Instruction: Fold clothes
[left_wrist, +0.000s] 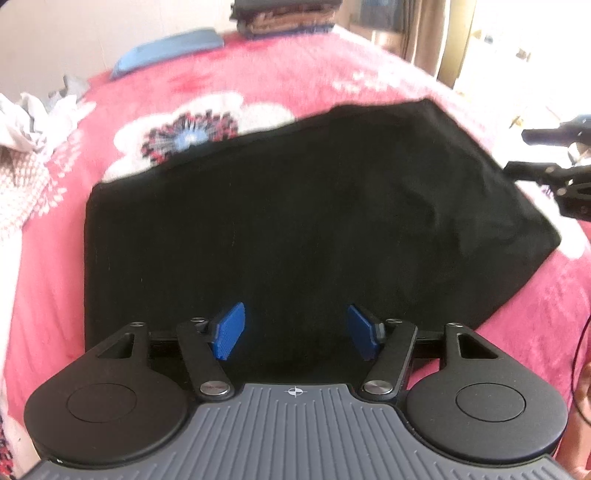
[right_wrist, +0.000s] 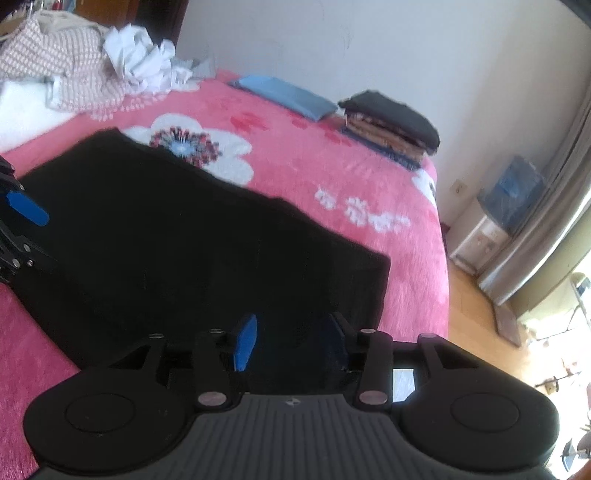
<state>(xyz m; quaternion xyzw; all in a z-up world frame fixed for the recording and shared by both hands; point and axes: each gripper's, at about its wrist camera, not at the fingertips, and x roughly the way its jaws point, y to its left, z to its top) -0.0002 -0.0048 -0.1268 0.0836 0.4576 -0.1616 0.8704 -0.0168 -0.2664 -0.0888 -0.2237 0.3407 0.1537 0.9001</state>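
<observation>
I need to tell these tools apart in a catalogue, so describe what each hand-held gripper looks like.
Both look alike. The left hand-held gripper has ribbed blue pads on black linkage arms with silver pivot screws, two round black discs, and a grey ribbed body bearing a small crosshair mark. The right hand-held gripper matches; its body looks darker, in shadow.

Black tongs (left_wrist: 295, 330); blue ribbed pads (left_wrist: 229, 330)

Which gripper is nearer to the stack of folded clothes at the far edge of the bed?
Right, though not by much. The right gripper sits over the black garment's corner on the stack's side; the left gripper is at the garment's opposite end. Both are open, well short of the stack.
</observation>
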